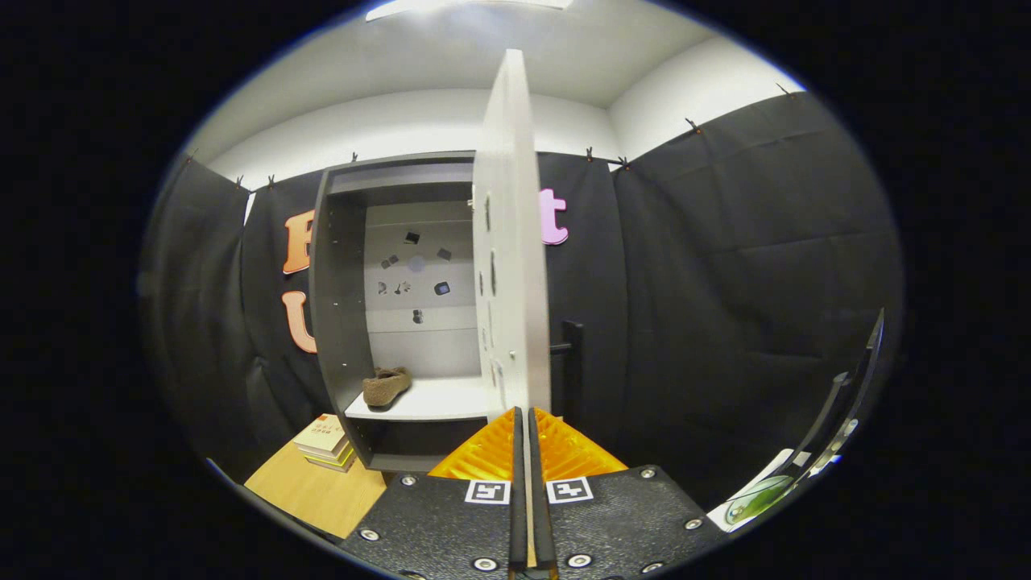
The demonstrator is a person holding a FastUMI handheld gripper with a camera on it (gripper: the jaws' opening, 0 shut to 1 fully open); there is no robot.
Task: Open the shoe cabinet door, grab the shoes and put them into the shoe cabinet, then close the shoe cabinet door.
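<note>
door [509, 242]: open, edge-on just ahead of my gripper [523, 427]
fingers [483, 455]: together, holding nothing
shoe [387, 387]: left of door, on cabinet [338, 306] shelf

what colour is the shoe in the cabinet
Brown, in the gripper view: the shoe on the cabinet shelf.

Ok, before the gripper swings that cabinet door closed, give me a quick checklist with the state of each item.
1. Shoe on the shelf inside the shoe cabinet: ok.
2. Shoe fully clear of the shelf's front edge: cannot tell, its toe is close to the edge.
3. Door wide open, seen edge-on: ok.
4. Gripper fingers closed together, nothing between them, at the door's lower edge: ok.
5. Door handle on the outer face, free: ok.
6. Stack of books beside the cabinet, out of the door's path: ok.
</note>
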